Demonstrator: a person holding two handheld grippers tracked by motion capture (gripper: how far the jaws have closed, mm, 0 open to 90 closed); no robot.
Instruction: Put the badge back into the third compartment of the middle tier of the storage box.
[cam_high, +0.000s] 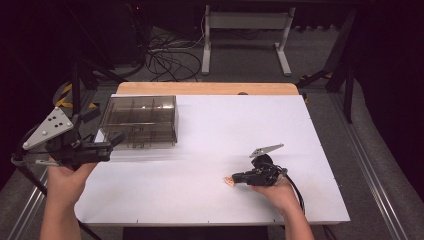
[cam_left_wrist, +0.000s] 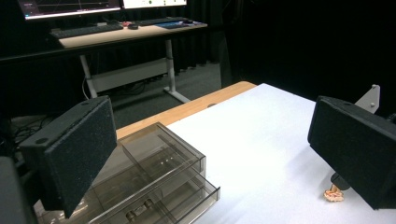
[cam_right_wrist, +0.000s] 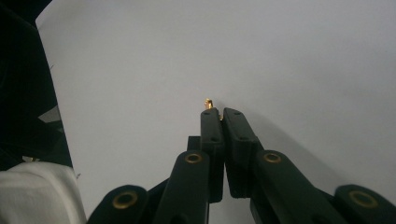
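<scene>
At the far left we find the left gripper (cam_high: 114, 141) held above the table's (cam_high: 210, 200) left edge, its jaws spread wide apart and holding nothing. Just beyond its tips sits a smoky transparent drawer box (cam_high: 140, 120) on the white surface, near the table's back-left corner; in the left gripper view the lower drawer (cam_left_wrist: 187, 198) stands pulled out a little. Toward the right front, well apart from the box, we note the right gripper (cam_high: 234, 179) low over the table, pointing left. Its jaws are closed together on a small orange-gold object (cam_high: 228, 181), whose tip (cam_right_wrist: 208, 103) protrudes just past them in the right gripper view. We cannot tell what the object is.
</scene>
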